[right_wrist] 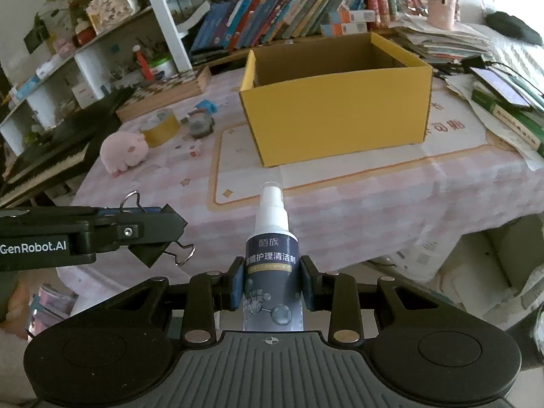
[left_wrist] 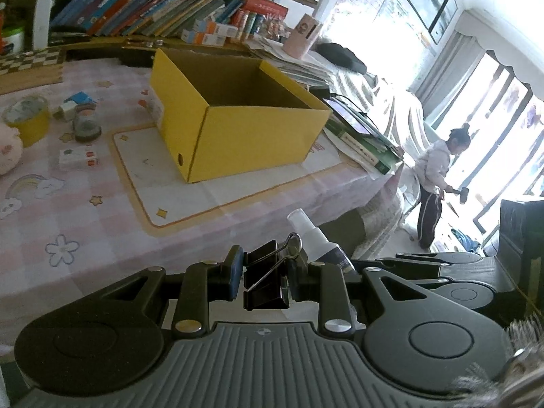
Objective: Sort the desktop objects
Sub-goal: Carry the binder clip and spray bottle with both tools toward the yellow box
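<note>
Squarely between fingers [left_wrist: 236, 273] — binder clip [left_wrist: 266, 280] left, spray bottle [right_wrist: 272, 265] right.

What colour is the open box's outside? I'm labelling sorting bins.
Yellow outside, brown cardboard inside: box, clearest in the right wrist view.

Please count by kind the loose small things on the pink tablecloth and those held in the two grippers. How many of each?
Tape rolls: 2 (yellow, dark)
Pink plush toy: 1
Small white carton: 1
Blue-and-white item: 1
Binder clip, left gripper: 1
Spray bottle, right gripper: 1
Total: 7
</note>
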{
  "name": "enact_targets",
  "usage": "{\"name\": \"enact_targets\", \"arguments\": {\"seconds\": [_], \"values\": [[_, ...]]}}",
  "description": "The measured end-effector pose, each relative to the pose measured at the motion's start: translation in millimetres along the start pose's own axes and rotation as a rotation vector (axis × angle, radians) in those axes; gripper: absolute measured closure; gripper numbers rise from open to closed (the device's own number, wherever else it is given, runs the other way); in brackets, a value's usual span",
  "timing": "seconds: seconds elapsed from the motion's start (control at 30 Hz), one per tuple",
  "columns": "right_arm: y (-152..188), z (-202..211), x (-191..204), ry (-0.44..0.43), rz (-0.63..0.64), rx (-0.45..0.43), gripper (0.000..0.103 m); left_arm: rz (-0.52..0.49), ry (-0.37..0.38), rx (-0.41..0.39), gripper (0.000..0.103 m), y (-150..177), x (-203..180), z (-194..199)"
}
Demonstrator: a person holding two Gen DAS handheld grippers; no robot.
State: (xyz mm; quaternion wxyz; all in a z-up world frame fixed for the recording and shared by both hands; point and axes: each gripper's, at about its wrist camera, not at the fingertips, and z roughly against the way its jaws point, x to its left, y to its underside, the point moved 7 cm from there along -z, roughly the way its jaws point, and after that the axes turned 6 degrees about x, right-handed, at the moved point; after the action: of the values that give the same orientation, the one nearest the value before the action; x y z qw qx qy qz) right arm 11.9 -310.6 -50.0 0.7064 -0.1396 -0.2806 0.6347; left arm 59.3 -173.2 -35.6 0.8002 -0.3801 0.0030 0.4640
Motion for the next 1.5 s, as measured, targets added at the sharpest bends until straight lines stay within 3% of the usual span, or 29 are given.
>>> {"name": "enact_targets", "arguments": {"seconds": [0.3, 0.63, 1.1, 1.27, 1.5], "values": [[-2, -3, -16, 0.009, -0.020, 0.018, 0.070, -0.009, 0.017, 0.028, 0.078, -5, -9, -16], [-29, -10, -42, 0.006, -0.002, 0.012, 0.070, -0.010, 0.013, 0.011, 0.078, -33, -20, -40], [-107, -16, -81, -0.030, 0.105, -0.096, 0.070, -0.049, -0.066, -0.127, 0.078, -107, -42, -62], [-143, -11, -86, -0.069, 0.181, -0.179, 0.070, -0.066, -0.104, -0.191, 0.078, -138, -48, -62], [-194, -23, -89, -0.082, 0.314, -0.231, 0.070, -0.106, -0.176, -0.234, 0.078, -182, -46, -72]]}}
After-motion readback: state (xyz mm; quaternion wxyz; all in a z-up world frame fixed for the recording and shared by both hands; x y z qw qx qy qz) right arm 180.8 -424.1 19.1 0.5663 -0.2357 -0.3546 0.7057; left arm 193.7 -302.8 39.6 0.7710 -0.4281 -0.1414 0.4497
